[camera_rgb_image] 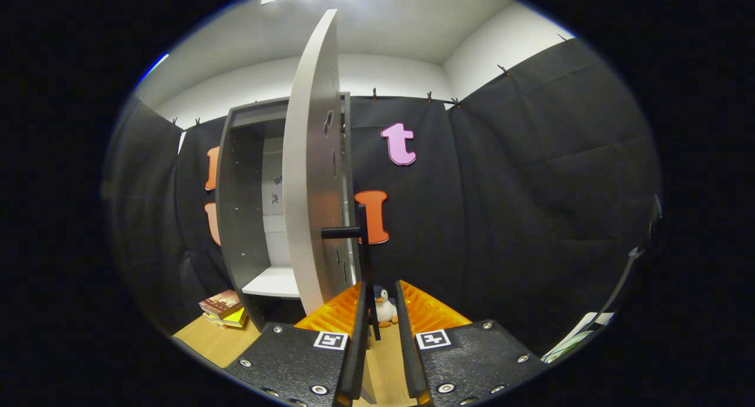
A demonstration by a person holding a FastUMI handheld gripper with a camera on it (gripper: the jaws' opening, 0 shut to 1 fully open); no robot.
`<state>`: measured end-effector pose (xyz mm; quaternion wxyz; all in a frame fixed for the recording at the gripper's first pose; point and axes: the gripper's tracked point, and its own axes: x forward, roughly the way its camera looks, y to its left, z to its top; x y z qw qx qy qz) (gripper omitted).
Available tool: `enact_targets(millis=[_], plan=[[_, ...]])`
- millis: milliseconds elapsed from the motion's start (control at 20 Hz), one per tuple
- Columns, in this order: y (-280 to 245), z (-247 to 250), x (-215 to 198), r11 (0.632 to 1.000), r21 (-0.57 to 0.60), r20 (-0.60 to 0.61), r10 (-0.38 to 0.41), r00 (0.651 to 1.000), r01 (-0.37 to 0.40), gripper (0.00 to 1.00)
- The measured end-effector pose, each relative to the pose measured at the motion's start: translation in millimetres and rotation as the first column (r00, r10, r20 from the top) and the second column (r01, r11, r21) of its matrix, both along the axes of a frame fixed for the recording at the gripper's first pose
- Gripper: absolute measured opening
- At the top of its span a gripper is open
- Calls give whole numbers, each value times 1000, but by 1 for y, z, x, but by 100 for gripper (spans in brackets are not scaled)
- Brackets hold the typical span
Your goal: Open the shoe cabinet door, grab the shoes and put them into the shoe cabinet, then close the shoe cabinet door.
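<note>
The grey shoe cabinet (239,206) stands against the booth wall with its door (309,177) swung wide, seen nearly edge-on. A black handle (364,248) sticks out from the door, and its upright bar runs down between my fingers. My gripper (380,286) is narrowly open around that bar. The bar lies against the left finger (354,330), and a gap separates it from the right finger (408,336). Inside the cabinet I see a pale shelf (274,283) with nothing on it.
A small penguin toy (385,308) sits on the wooden surface (215,339) just beyond the fingertips. A stack of books (224,308) lies by the cabinet's lower left corner. Black cloth walls close in behind and to the right.
</note>
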<state>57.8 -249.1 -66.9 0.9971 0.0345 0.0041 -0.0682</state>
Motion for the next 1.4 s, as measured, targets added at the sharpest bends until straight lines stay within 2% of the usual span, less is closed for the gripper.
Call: enact_targets(millis=[100, 300, 500, 750, 850, 950, 1400], plan=[[-6, 3, 0, 1000, 5, -3, 21, 1000, -21, 30], [-11, 2, -10, 999, -49, -24, 21, 999, -22, 39], [-14, 9, -30, 998, -58, -21, -8, 1000, 6, 49], [-5, 24, -58, 999, -23, 24, -35, 999, 36, 84], [7, 30, -68, 999, -32, 44, -30, 999, 32, 91], [26, 37, -76, 999, -41, 67, -17, 998, 20, 93], [138, 42, -69, 985, -56, 56, 165, 985, -162, 93]])
